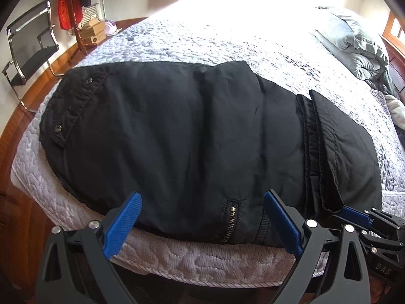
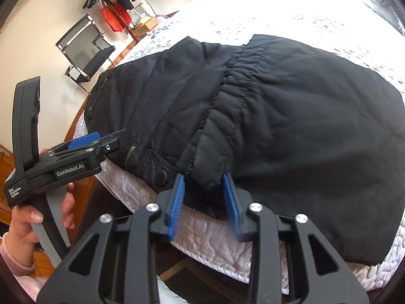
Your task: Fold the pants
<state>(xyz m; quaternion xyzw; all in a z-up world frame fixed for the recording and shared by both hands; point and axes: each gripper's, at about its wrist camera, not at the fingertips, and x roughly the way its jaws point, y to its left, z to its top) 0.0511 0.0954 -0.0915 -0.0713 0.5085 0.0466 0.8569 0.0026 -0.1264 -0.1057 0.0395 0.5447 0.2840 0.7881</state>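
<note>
The black pants (image 1: 177,136) lie folded on the bed (image 1: 202,40), just ahead of both sets of fingers. The right gripper (image 2: 203,192) has its fingers parted, with the folded corner (image 2: 210,177) loose between them and not pinched. The left gripper (image 1: 202,217) holds its fingers spread wide above the near edge, by the zipper (image 1: 231,217). Judged step: releasing a completed fold. The next move calls for fresh grips for a further fold. Beyond the fingers, a chair (image 1: 27,50) and pillows (image 1: 354,40) stand well apart; nothing obstructs.
</note>
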